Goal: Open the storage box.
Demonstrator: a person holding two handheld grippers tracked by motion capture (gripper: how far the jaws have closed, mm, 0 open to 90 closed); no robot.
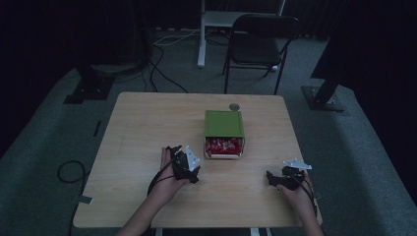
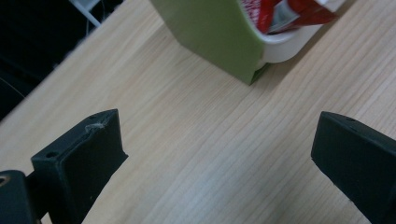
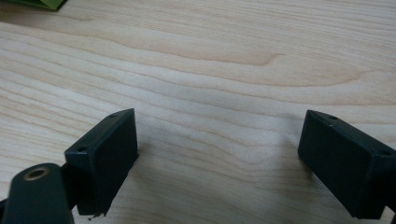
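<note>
A green box lies on the wooden table, its white inner tray pulled out toward me and packed with red wrapped sweets. My left gripper sits just left of the tray, jaws spread wide over bare wood. Its own view has the green box and the red wrappers close ahead, with the left gripper holding nothing. My right gripper rests near the front right of the table, and in its own view the right gripper is open over bare wood.
A small grey disc lies on the table just behind the box. Beyond the table stand a black folding chair, a white desk leg, dark stand bases and cables on the carpet.
</note>
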